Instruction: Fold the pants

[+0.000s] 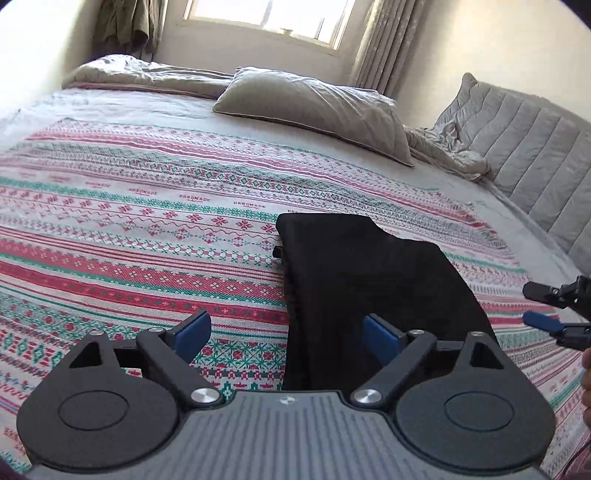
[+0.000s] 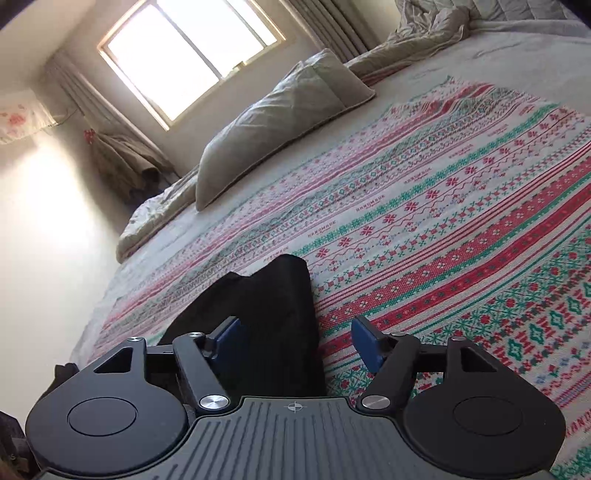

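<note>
The black pants [image 1: 369,266] lie folded in a long bundle on the red, green and white patterned blanket [image 1: 147,229]. My left gripper [image 1: 286,328] hangs open just above the bundle's near end, its right blue pad over the dark cloth and its left pad over the blanket; nothing is held. In the right wrist view the pants [image 2: 273,295] lie ahead, and my right gripper [image 2: 295,328] is open over their near end, pads clear of the cloth. The right gripper [image 1: 532,304] also shows at the left wrist view's right edge, jaws apart.
A grey pillow [image 1: 314,107] and a rumpled duvet [image 1: 443,151] lie at the far side of the bed. A padded grey headboard [image 1: 524,147] runs along the right. A bright window [image 1: 273,18] with curtains is beyond. A wall [image 2: 44,229] borders the bed.
</note>
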A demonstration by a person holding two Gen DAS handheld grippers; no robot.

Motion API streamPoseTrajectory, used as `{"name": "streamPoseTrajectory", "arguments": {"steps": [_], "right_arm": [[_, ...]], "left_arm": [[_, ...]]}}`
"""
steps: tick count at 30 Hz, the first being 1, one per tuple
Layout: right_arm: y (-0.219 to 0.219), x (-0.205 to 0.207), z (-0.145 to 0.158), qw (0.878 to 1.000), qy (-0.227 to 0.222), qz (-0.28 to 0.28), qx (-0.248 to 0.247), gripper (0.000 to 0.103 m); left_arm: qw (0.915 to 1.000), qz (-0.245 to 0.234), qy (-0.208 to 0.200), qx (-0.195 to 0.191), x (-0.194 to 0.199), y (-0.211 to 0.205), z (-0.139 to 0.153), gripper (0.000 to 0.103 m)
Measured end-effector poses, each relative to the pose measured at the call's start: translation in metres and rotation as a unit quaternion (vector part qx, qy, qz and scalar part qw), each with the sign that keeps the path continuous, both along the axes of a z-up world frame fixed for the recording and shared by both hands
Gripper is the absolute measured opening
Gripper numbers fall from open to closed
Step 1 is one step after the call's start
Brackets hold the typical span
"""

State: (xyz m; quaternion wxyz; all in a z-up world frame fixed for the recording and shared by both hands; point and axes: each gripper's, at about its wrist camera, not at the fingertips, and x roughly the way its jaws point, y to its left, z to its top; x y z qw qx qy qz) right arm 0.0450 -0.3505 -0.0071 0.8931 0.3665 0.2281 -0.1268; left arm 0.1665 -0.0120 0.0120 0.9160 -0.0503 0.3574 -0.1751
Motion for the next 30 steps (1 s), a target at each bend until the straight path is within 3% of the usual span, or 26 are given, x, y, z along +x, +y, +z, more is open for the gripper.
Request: {"name": "streamPoseTrajectory", "arguments": {"steps": [7,14,18,24,30], "right_arm": [[0.034,-0.025,0.033,0.997,0.035,0.029,-0.063,0.081],[0.081,-0.056,0.055,0.987,0.046,0.053,-0.142,0.1],[0.103,-0.064,0.052,0.979,0.08,0.05,-0.182,0.1],[0.119,-0.067,0.034,0.969,0.095,0.021,-0.229,0.103],[0.121,-0.056,0.009,0.968,0.13,0.004,-0.213,0.103]], "left_arm": [[0.999,0.029,-0.003,0.033,-0.03,-0.015,0.025,0.103],[0.9936,0.05,0.003,0.101,-0.068,-0.032,0.027,0.103],[0.9898,0.05,0.007,0.133,-0.085,-0.043,0.026,0.103],[0.9864,0.055,-0.006,0.155,-0.102,-0.049,0.018,0.103],[0.983,0.069,0.01,0.17,-0.108,-0.047,-0.002,0.103]]}}
